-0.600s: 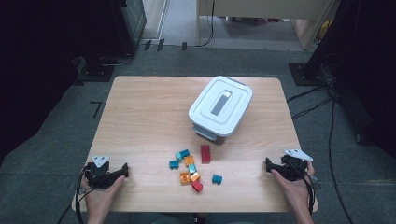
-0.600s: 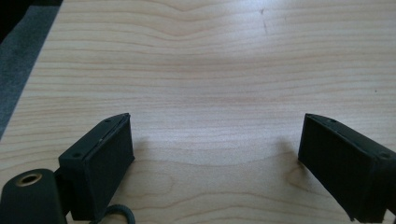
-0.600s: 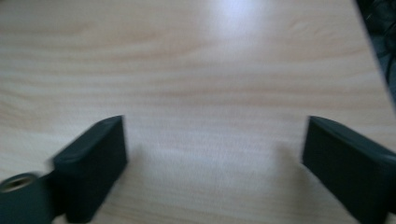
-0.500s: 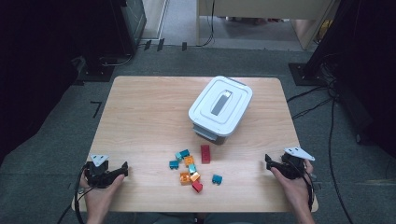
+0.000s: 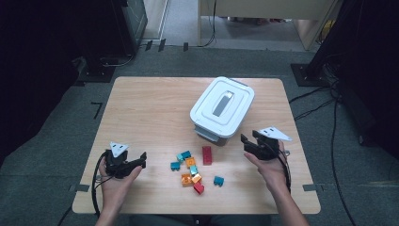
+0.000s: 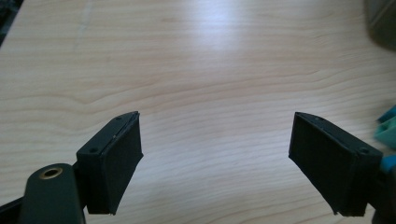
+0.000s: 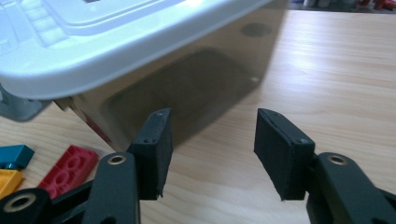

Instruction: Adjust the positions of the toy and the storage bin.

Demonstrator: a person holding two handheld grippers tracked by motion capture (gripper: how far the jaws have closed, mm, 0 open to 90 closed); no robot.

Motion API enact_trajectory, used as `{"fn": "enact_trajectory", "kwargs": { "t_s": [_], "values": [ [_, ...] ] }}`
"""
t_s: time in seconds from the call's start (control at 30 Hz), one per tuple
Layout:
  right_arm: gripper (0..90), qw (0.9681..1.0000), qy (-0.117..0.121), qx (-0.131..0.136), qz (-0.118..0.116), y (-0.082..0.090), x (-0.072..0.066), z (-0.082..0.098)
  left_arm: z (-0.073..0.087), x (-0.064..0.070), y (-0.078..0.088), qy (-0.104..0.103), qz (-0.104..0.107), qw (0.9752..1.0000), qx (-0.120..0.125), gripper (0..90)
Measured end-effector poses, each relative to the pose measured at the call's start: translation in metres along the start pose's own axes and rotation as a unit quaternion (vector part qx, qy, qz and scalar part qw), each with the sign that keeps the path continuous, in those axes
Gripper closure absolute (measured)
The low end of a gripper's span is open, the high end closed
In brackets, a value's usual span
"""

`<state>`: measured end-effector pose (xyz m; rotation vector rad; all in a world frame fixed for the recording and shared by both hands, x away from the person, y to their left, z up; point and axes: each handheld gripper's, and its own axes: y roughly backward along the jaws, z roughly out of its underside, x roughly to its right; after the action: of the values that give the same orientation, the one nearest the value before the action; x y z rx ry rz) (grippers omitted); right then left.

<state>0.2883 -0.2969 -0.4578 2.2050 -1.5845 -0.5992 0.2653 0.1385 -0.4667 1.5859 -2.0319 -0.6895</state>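
Sitting lidded, storage box (image 5: pixel 222 109), contents hidden, bricks (image 5: pixel 194 167) outside

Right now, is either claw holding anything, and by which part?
Nothing held. The left claw is open over bare table; the right claw is open, facing the lidded box.

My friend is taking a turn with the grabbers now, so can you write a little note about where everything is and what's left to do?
Left gripper: open, nothing between the jaws, low over bare table at the near left.
Right gripper: open, holding nothing, pointed at the near side of the box.
Box: white lid shut, standing mid-table.
Bricks: a loose pile in front of the box, red, orange, teal and blue, with the long red brick closest to the box.
Done: nothing picked up, lid not off.
Left: probably open the box, then put the bricks in.
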Motion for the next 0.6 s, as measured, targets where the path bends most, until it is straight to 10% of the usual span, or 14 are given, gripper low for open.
{"fn": "enact_trajectory", "kwargs": {
  "t_s": [0.6],
  "values": [
    [46.2, 0.9977, 0.030, 0.009, -0.060, -0.031, -0.070, -0.008, -0.017, 0.047, -0.004, -0.047, 0.039, 0.9981, 0.006, 19.9]
  ]
}}
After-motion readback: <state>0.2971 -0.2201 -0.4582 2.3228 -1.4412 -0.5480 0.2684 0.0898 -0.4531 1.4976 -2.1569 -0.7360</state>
